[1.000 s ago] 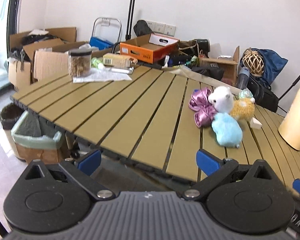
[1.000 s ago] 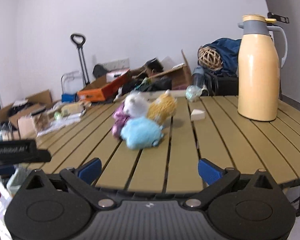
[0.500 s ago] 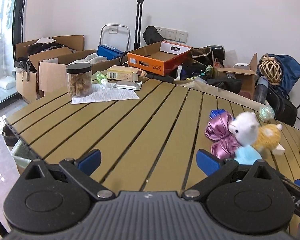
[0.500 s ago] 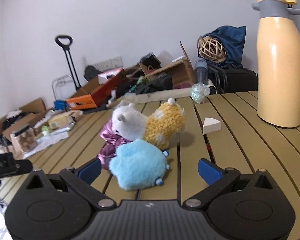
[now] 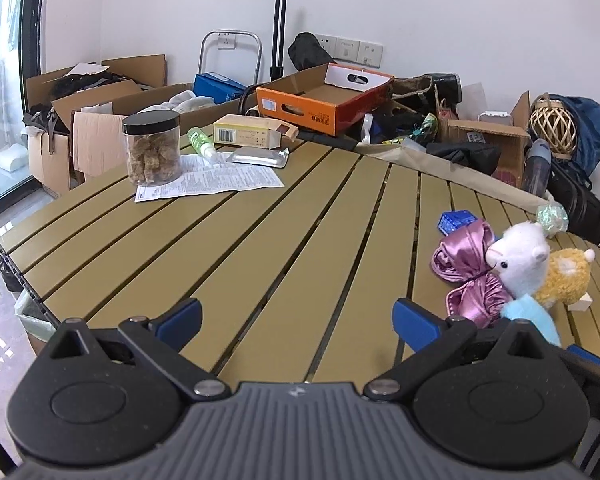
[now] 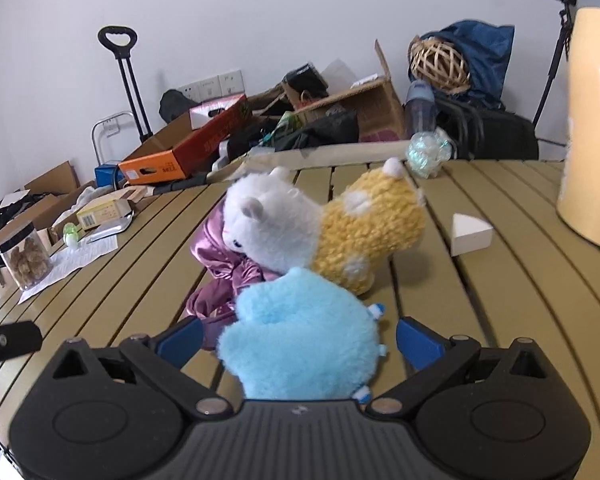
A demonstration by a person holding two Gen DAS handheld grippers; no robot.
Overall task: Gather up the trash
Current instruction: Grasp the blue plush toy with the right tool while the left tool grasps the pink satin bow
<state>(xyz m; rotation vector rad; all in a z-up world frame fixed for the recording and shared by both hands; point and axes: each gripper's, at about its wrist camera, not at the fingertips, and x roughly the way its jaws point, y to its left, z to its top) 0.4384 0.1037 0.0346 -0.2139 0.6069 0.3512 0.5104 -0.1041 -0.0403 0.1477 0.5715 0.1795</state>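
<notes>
My right gripper (image 6: pixel 299 340) is open, and a blue plush toy (image 6: pixel 300 332) sits between its fingers on the slatted table (image 6: pixel 500 300). Just beyond lie a white and yellow plush alpaca (image 6: pixel 324 224) and a crumpled purple shiny wrapper (image 6: pixel 220 268). A white wedge (image 6: pixel 470 234) and a crumpled clear wrapper (image 6: pixel 426 154) lie farther right. My left gripper (image 5: pixel 297 320) is open over bare slats, left of the purple wrapper (image 5: pixel 466 268). At the far left lie a printed paper sheet (image 5: pixel 208 180), a silver foil pack (image 5: pixel 260 157) and a yellow box (image 5: pixel 252 132).
A lidded jar (image 5: pixel 152 152) stands on the paper, next to a green bottle (image 5: pixel 200 142). A tall cream thermos (image 6: pixel 592 120) is at the right. A bin with a green liner (image 5: pixel 28 312) sits below the table's left edge. Boxes and bags crowd the floor behind.
Both grippers moved forward over the table. The right one closed in on the blue plush, which now lies between its open fingers. The left one now sees the jar and paper closer.
</notes>
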